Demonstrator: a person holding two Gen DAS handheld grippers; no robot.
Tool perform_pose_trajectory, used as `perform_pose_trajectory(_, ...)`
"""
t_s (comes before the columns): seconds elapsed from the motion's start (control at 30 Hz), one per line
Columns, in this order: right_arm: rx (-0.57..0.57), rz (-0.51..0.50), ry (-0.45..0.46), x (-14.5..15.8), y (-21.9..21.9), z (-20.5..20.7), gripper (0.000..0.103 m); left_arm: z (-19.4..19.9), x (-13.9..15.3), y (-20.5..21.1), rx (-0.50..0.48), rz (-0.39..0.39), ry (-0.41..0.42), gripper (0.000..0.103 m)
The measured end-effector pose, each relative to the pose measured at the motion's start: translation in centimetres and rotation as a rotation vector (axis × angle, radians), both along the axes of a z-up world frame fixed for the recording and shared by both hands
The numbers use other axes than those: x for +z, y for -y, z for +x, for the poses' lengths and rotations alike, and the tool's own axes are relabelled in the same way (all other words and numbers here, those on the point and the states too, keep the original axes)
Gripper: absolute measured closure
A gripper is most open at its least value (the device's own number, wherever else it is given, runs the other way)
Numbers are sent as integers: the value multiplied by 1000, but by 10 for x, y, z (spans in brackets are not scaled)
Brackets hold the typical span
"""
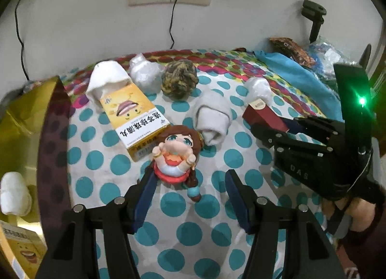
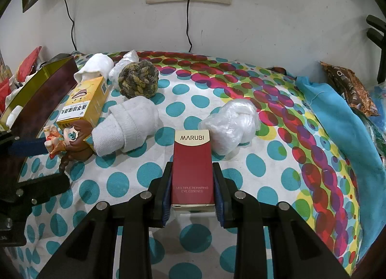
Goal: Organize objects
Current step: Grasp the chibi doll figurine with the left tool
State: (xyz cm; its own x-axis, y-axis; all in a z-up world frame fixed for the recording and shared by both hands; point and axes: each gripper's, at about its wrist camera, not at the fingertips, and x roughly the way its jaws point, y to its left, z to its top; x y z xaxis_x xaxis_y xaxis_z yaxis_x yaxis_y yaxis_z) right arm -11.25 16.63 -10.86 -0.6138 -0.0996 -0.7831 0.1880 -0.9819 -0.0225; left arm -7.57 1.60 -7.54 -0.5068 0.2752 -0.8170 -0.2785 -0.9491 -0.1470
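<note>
On the spotted bedspread (image 2: pixel 284 158) against the wall, both tools are mid-pick: the right gripper (image 2: pixel 193 189) is clamped on the red MARUBI box (image 2: pixel 193 165), pads pressing its two long sides, its far end low over the cloth; the left gripper (image 1: pixel 190 194) stands spread wide around the doll figurine (image 1: pixel 177 155), one pad touching or nearly touching its side, the other well clear, so nothing is held there yet. The step in hand looks like collecting loose items for the gold-lined box (image 1: pixel 26 119) at the left edge, which already holds a white roll and a yellow carton; the next move probably calls for closing on the doll, then carrying it left over the dark rim. Room is tight on that side: the yellow medicine box (image 1: pixel 135 124) lies just behind the doll, the grey-white sock roll (image 1: pixel 213 119) just beside it; the two tools sit near each other, so lifting straight up first seems wise; open cloth lies nearer the cameras.
</note>
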Motion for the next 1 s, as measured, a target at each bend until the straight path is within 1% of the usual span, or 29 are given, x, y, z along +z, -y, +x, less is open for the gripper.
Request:
perform_pose_trajectory(0.07,0,-2,1,0,0,0,75,-1,1,5,-11,59,11,43)
perform_pose_trajectory(0.13,-1,-5,1,0,0,0,75,-5,1,7,-1,69,6,43)
perform_pose_trajectory(0.23,-1,-14,3,0,-1,0,75,-9,4,8,23,54,-14,43)
perform_pose_trajectory(0.33,-3,-26,4,0,-2,-1,74,-16,3,4,27,13,-21,43)
perform_pose_trajectory(0.4,-5,-33,5,0,-3,-1,74,-19,2,0,19,-22,-27,43)
perform_pose_trajectory(0.53,-7,-35,5,0,-3,-1,74,-18,1,-4,2,-21,-35,43)
perform_pose_trajectory(0.67,-7,-37,5,0,-3,-1,74,-13,0,-12,-25,-66,-52,43)
perform_pose_trajectory(0.77,-8,-35,5,0,-3,0,74,-11,0,-16,-44,-88,-53,43)
perform_pose_trajectory(0.9,-9,-37,5,0,-3,0,74,-19,-5,-24,-25,-115,-35,43)
perform_pose_trajectory(1.0,-11,-36,5,0,-4,-1,74,-22,-10,-29,-21,-151,-41,43)
